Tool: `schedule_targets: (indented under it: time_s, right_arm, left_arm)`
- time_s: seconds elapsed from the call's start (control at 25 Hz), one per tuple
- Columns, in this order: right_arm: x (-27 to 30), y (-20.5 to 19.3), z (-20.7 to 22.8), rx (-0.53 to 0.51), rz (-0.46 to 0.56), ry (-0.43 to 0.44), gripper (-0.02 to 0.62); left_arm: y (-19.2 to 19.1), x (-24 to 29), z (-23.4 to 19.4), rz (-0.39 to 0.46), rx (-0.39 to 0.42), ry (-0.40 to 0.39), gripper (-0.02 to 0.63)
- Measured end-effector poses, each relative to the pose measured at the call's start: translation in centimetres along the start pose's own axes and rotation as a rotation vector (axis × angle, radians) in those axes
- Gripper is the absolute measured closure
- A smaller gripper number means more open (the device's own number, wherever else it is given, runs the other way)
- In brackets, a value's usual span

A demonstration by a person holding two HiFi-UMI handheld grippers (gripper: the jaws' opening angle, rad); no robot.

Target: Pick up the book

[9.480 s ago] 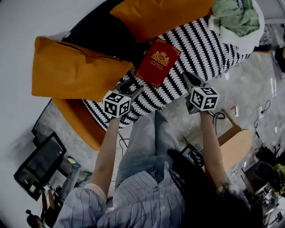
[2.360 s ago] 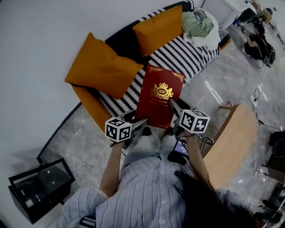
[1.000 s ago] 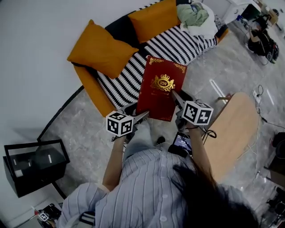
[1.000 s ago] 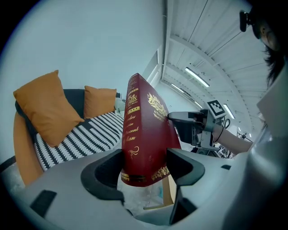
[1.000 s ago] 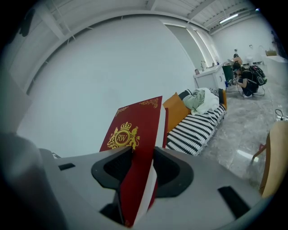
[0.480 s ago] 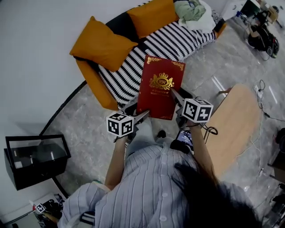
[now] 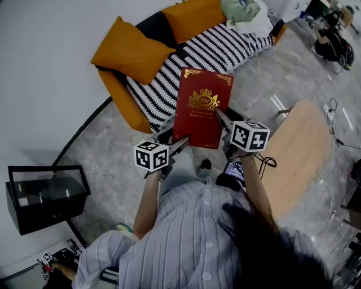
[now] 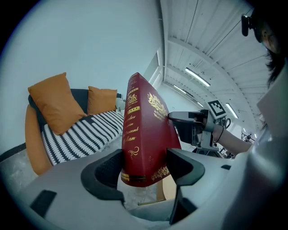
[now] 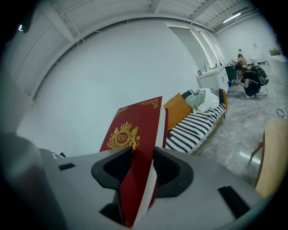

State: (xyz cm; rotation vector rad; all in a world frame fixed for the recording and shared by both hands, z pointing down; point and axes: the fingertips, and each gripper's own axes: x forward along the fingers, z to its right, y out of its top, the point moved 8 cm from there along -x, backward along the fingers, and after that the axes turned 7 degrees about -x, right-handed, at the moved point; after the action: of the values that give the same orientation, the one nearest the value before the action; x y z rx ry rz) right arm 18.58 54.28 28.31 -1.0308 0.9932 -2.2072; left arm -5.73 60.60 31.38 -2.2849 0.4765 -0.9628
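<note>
A dark red book (image 7: 201,107) with a gold crest is held up in the air between both grippers, off the sofa. My left gripper (image 7: 176,142) is shut on the book's lower left corner by the spine (image 8: 144,152). My right gripper (image 7: 221,120) is shut on its right edge, the cover and white page block (image 9: 143,166) pressed between the jaws. In the left gripper view the right gripper (image 8: 193,128) shows behind the book.
An orange sofa (image 7: 115,93) with a black-and-white striped cover (image 7: 197,56), two orange cushions (image 7: 131,51) and a bundle of clothes (image 7: 243,11) lies ahead. A wooden table (image 7: 296,152) stands at right, a black glass cabinet (image 7: 42,195) at lower left. A person crouches far off (image 9: 245,76).
The book, held in both grippers, has been carried back from the sofa; the sofa now sits farther off. The grips have not changed.
</note>
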Motion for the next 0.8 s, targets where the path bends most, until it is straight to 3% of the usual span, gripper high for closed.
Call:
schedule_targets:
  time_s: [0.28,0.8]
  right_arm:
    - [-0.9,-0.7,-1.0,-0.022,-0.006,0.02,0.439]
    - [-1.3,0.0,-1.3,-0.017,0.023,0.031,0.44]
  left_arm:
    - [-1.4,-1.2,0.7,0.014,-0.007,0.017,0.29]
    - [-0.5,-1.8,1.2,0.033,0.017,0.018,0.288]
